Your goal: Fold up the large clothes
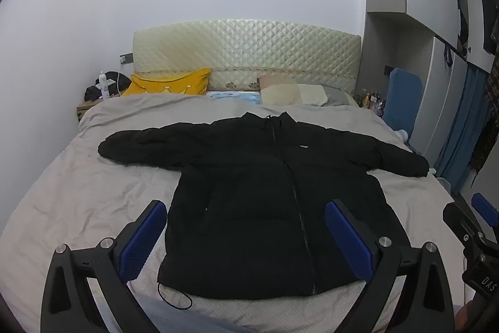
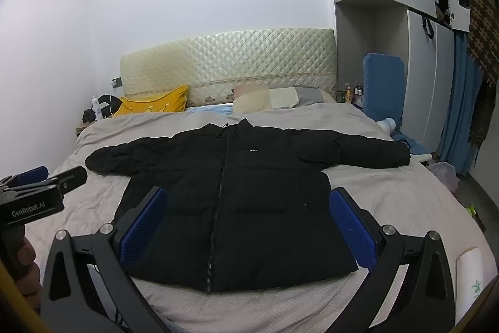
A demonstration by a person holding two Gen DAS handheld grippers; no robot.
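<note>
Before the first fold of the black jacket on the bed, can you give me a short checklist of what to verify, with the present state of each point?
1. Jacket lies flat, front up, on the bed: ok.
2. Both sleeves spread out to the sides, not tucked under the body: ok.
3. Zipper closed along the front: looks closed, ok.
4. Left claw open and holding nothing: ok.
5. Right claw open and holding nothing: ok.
6. Cord at the hem tucked in: not ok, its loop lies loose on the sheet.
</note>
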